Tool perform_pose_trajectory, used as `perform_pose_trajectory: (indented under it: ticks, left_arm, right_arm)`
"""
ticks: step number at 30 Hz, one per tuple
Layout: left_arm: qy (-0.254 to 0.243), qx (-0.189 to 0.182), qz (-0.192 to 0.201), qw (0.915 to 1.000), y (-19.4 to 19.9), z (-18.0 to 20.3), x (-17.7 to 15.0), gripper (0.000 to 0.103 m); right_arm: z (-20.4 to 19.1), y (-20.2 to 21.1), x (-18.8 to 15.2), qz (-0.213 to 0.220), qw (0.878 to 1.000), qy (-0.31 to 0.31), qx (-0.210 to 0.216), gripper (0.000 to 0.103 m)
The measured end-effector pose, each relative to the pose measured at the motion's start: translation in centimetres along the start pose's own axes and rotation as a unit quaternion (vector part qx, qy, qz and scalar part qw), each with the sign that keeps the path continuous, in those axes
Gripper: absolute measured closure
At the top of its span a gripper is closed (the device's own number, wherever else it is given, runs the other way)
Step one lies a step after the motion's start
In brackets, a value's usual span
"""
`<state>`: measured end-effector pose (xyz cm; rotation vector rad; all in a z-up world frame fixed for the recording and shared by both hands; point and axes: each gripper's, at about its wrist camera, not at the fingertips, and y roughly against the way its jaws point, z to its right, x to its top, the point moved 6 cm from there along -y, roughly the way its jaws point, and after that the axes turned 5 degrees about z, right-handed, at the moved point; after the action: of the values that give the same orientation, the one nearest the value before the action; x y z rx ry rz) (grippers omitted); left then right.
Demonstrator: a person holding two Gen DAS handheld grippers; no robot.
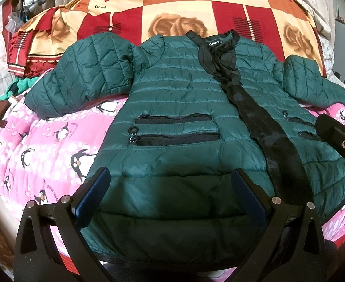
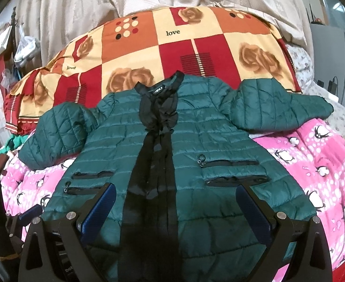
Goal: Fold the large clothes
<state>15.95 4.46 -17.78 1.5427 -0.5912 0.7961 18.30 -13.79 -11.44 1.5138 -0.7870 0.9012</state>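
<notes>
Jacket (image 1: 177, 108) lies front-up, spread flat on the pink penguin blanket (image 1: 43, 141), collar toward the rose quilt (image 1: 196, 7). My left tool (image 1: 170, 183) hangs over its hem, fingers spread wide, gripping nothing. My right tool (image 2: 176, 197) hangs over the black front placket, also spread wide, nothing pinched.

The left tongs (image 1: 170, 188) are matte black, angular plastic, with silver round screw heads at the joints and ribbed dark-blue pads (image 1: 95, 195) lining the inner faces of both fingers. The right tongs (image 2: 174, 206) match: black frame, silver screws, textured blue pads (image 2: 97, 209).
</notes>
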Motion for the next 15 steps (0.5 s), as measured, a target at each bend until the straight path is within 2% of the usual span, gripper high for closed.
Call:
perform_pose_trajectory:
  ticks: [10,15]
  left_arm:
    - [-0.003,0.002,0.002,1.0,0.0,-0.2,0.0,0.0]
    - [0.006,-0.005,-0.01,0.9999,-0.2,-0.5,0.1,0.0]
  right_arm:
    - [0.1,-0.1,0.0,-0.006,1.0,-0.006,0.001,0.002]
    - [1.4,-2.0,0.2,-0.045,0.999,-0.029,0.009,0.002]
